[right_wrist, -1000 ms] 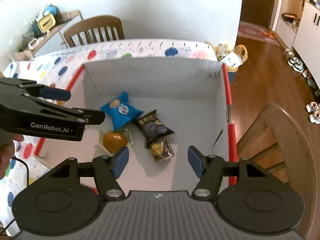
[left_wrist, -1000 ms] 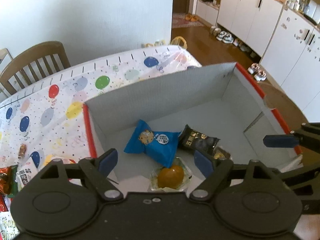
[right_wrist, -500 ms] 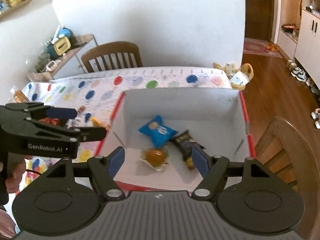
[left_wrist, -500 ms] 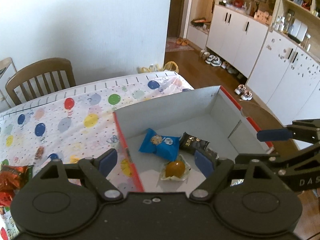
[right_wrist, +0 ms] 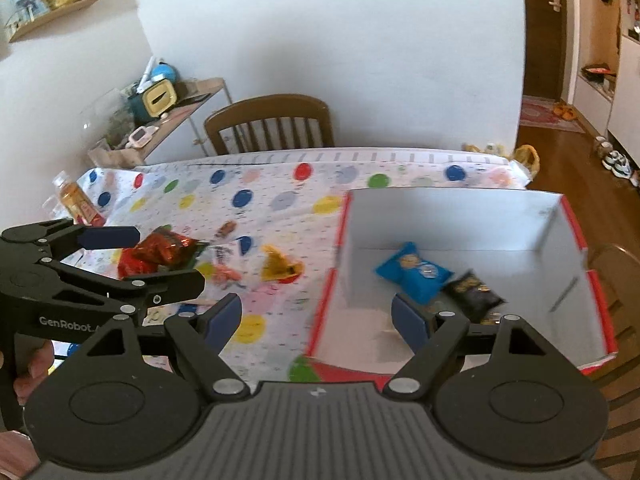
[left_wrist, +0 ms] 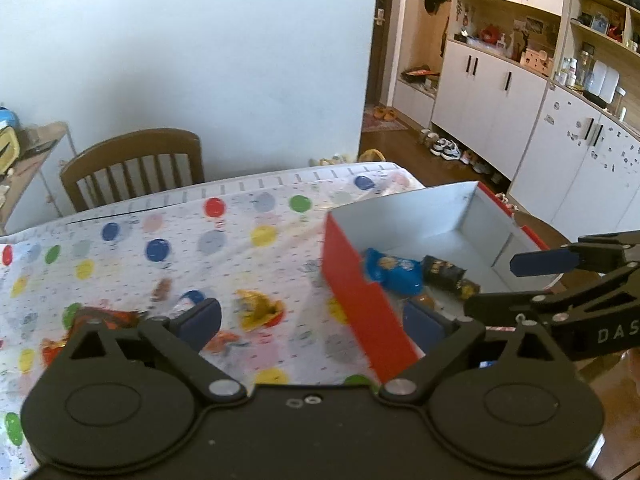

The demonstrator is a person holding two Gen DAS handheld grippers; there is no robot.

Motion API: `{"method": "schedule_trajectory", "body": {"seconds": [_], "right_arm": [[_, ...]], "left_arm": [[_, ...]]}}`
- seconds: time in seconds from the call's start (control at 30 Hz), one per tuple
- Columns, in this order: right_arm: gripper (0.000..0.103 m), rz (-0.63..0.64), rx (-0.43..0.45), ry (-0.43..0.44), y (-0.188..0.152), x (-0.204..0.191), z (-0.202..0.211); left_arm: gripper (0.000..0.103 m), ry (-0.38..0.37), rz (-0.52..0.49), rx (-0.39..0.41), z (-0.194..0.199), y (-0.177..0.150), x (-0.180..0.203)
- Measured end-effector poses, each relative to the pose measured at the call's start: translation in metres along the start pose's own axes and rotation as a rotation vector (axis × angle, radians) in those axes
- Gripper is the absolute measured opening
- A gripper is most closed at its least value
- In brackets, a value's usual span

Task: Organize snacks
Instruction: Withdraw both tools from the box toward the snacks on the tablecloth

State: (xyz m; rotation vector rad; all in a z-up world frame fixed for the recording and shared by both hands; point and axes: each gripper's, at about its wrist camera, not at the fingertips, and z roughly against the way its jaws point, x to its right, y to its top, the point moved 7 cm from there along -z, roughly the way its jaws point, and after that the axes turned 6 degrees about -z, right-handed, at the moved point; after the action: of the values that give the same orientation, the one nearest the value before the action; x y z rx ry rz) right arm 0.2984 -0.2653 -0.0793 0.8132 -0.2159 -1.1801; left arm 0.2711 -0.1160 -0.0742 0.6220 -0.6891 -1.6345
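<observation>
A box, red outside (left_wrist: 360, 292) and white inside (right_wrist: 440, 216), stands at the right end of the balloon-print tablecloth. In it lie a blue packet (left_wrist: 394, 272) (right_wrist: 416, 272) and a black packet (left_wrist: 448, 274) (right_wrist: 472, 290). Loose on the cloth are a gold wrapper (left_wrist: 256, 308) (right_wrist: 280, 266), a red packet (right_wrist: 156, 256) and a small brown sweet (right_wrist: 226, 228). My left gripper (left_wrist: 312, 320) hangs over the box's left wall, its jaws opening with nothing held. My right gripper (right_wrist: 316, 318) hovers over the box's near left corner, also opening and empty.
A wooden chair (right_wrist: 272, 124) stands behind the table, another (right_wrist: 616, 264) by the box's right side. A bottle (right_wrist: 76, 198) stands at the cloth's left edge. A cluttered side shelf (right_wrist: 160, 100) is at the back left, white cabinets (left_wrist: 500, 112) at the right.
Both grippers have drawn back, up and leftward from inside the box, and their jaws have widened. The loose snacks on the cloth have come into view.
</observation>
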Motion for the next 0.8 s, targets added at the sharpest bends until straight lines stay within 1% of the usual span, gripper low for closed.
{"method": "schedule_trajectory", "body": {"seconds": [0.17, 0.27, 0.37, 0.63, 0.8], "right_arm": [[0.083, 0.011, -0.002, 0.018, -0.008, -0.034, -0.016], [0.083, 0.021, -0.008, 0.014, -0.011, -0.05, -0.027], [0.083, 0.027, -0.015, 0.008, -0.013, -0.063, -0.04], [0.083, 0.051, -0.04, -0.013, -0.011, -0.085, -0.072], [0.083, 0.034, -0.067, -0.017, -0.009, -0.091, -0.099]], "left_arm": [[0.102, 0.037, 0.014, 0.008, 0.011, -0.016, -0.033], [0.102, 0.039, 0.039, 0.018, 0.016, -0.026, -0.053], [0.102, 0.068, 0.057, 0.028, 0.021, -0.037, -0.076], [0.102, 0.136, 0.165, 0.013, 0.019, -0.067, -0.144], [0.102, 0.195, 0.215, -0.004, 0.01, -0.085, -0.182]]}}
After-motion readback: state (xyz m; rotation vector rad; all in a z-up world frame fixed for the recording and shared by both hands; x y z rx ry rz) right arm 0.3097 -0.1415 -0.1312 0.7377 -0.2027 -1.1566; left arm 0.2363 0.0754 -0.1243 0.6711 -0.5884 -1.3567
